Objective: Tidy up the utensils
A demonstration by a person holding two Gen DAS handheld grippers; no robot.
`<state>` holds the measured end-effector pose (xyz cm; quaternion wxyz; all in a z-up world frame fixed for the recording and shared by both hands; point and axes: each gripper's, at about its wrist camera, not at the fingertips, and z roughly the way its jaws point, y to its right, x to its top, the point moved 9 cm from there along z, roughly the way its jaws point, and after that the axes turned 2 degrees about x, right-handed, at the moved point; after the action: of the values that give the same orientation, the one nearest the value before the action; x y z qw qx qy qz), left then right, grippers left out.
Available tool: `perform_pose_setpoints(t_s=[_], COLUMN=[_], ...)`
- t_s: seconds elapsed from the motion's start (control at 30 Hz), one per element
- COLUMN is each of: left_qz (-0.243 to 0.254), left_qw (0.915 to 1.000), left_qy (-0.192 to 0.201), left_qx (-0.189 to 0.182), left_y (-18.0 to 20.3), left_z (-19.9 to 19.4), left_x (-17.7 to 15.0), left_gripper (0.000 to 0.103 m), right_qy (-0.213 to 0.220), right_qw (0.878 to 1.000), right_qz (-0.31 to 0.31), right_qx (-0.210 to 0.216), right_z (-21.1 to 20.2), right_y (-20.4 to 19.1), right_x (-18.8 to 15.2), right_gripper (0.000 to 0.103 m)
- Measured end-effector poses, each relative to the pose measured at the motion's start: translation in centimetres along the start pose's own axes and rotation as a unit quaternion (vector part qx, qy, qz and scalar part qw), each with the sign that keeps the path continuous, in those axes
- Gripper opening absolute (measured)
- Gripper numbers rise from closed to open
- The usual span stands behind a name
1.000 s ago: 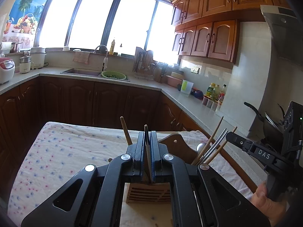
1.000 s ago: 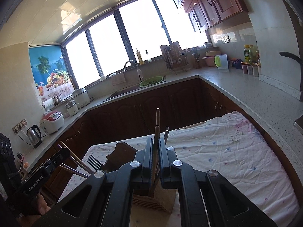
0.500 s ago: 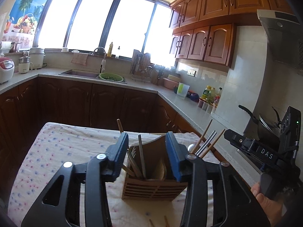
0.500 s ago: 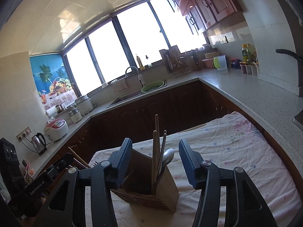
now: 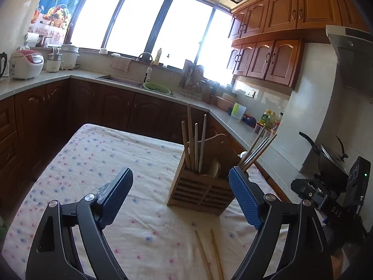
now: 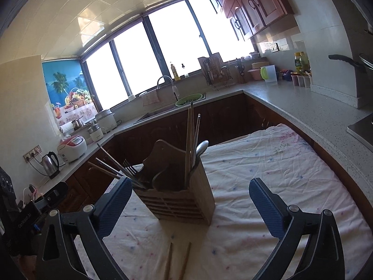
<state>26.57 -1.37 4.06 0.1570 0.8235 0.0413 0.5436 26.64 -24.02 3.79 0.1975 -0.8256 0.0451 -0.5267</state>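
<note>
A slatted wooden utensil holder (image 5: 200, 191) stands on the cloth-covered table (image 5: 98, 161); it also shows in the right wrist view (image 6: 181, 200). It holds several upright chopsticks (image 5: 194, 142), more chopsticks leaning right (image 5: 256, 149), a spoon (image 6: 200, 149) and a fork (image 6: 129, 165). Two loose wooden chopsticks (image 5: 209, 254) lie on the cloth in front of the holder, also seen in the right wrist view (image 6: 177, 261). My left gripper (image 5: 180, 198) is open and empty, short of the holder. My right gripper (image 6: 190, 206) is open and empty, also short of it.
Dark wooden cabinets and a grey counter (image 6: 303, 107) wrap around the table on the left, far and right sides. A sink with a green colander (image 5: 156, 87) is at the back. A pan (image 5: 326, 154) sits on the stove at right. The other gripper's body (image 5: 331, 198) is at far right.
Both grippers were shut on chopsticks over the holder, then opened and drew back and up. The chopsticks now stand in the holder. Two loose chopsticks have come into view.
</note>
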Motion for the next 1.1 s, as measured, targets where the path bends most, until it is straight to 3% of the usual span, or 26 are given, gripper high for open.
perform_pose_setpoints(t_s=[0.2,0.43,0.7,0.8,0.93,1.1], left_qz=[-0.008,0.005,0.028,0.030,0.056,0.080], left_qw=[0.9996,0.9988,0.9978,0.9985,0.9967,0.9923], left_qy=[-0.014,-0.025,-0.032,-0.017,0.026,0.066], left_qx=[0.023,0.042,0.050,0.043,0.052,0.067], left_y=[-2.0,-2.7,-2.1,-1.5,-0.7,-0.4], left_z=[-2.5,-5.7,-8.3,-9.8,-12.3,-14.1], left_x=[-3.1,-6.4,-8.5,-7.9,-7.0,-8.6], left_gripper=[0.089,0.090,0.094,0.103,0.103,0.103], right_qy=[-0.033,-0.039,-0.043,-0.041,-0.011,0.056], right_qw=[0.999,0.998,0.997,0.997,0.997,0.989], right_qz=[-0.028,-0.048,-0.059,-0.062,-0.080,-0.127], right_qx=[0.000,0.002,0.002,-0.001,-0.013,-0.057], right_z=[-2.2,-5.7,-8.3,-9.2,-11.3,-14.1], right_y=[-1.2,-2.5,-3.1,-3.1,-3.6,-4.0], right_x=[-4.9,-8.8,-10.9,-10.7,-9.8,-10.6], right_gripper=[0.102,0.102,0.102,0.102,0.103,0.103])
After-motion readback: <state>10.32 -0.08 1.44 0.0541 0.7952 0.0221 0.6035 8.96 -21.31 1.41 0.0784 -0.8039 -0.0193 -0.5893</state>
